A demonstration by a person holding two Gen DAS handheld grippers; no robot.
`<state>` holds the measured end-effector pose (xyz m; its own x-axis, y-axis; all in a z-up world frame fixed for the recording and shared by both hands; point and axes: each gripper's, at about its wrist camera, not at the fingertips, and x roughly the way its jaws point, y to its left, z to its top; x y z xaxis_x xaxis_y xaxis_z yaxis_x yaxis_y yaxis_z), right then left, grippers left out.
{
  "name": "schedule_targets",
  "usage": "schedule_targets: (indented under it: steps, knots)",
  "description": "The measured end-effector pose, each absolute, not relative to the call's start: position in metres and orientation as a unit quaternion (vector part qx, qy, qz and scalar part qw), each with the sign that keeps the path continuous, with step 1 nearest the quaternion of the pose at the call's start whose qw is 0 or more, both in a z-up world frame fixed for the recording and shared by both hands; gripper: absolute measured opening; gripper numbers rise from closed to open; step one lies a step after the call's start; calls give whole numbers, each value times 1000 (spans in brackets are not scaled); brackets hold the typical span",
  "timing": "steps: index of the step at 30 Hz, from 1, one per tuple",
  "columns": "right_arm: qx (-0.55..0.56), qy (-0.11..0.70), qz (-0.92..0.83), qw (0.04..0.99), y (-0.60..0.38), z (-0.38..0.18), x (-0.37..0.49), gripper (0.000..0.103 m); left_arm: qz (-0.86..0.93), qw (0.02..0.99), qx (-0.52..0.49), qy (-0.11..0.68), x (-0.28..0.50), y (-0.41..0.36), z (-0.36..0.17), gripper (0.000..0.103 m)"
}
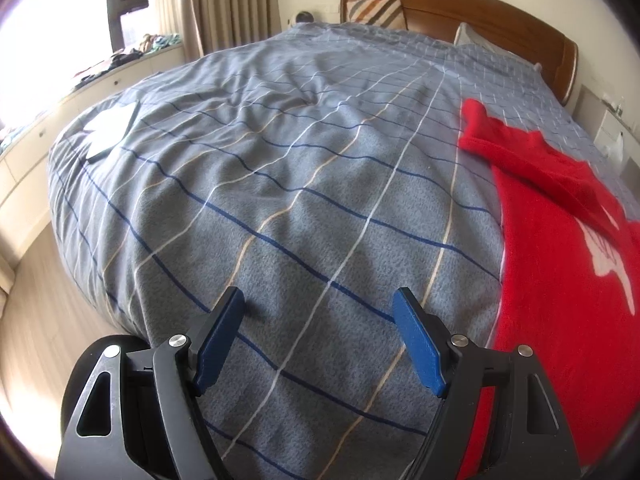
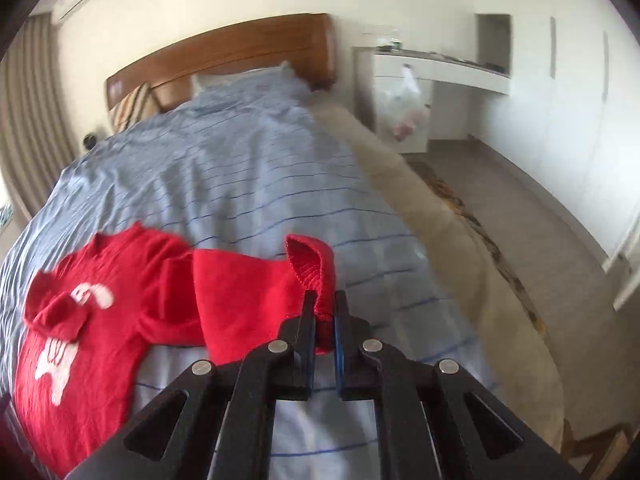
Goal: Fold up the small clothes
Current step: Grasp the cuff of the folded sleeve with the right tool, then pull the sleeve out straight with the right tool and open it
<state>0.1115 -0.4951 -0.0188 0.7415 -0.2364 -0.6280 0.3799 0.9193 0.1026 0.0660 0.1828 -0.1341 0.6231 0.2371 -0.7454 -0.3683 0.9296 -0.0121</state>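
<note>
A small red sweater (image 2: 100, 320) with a white print lies on the grey checked bedcover (image 2: 240, 184). In the right wrist view one sleeve (image 2: 248, 292) stretches out to the right, and my right gripper (image 2: 325, 300) is shut on its ribbed cuff (image 2: 316, 264), which stands up between the jaws. In the left wrist view the same sweater (image 1: 560, 280) fills the right side, its other sleeve (image 1: 504, 140) folded across the chest. My left gripper (image 1: 318, 300) hovers over bare bedcover (image 1: 280, 184) left of the sweater, open with nothing between its blue pads (image 1: 418, 344).
A folded white garment (image 1: 110, 128) lies near the bed's far left corner. A wooden headboard (image 1: 460, 4) and striped pillow (image 1: 376, 10) are at the far end. A low cabinet with clutter (image 1: 104, 76) runs along the left; a white desk with a plastic bag (image 2: 404, 108) stands right.
</note>
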Motion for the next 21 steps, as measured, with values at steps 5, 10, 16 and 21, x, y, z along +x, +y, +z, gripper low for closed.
schedule_targets:
  steps: [5,10,16,21]
  knots:
    - [180,332,-186,907,-537,-37,80,7,173,896,-61,404,68,175,-137,79]
    - [241,353,-210,879,-556,-68,64,7,175,896,-56,405,68,175,-138,79]
    - [252,382,-219,862,-564,-109,49,6,177,895,-49,406,68,174,-139,78]
    - [277,372,-213,860,-573,-102,42,9,176,895,-50,407,67,174,-139,78]
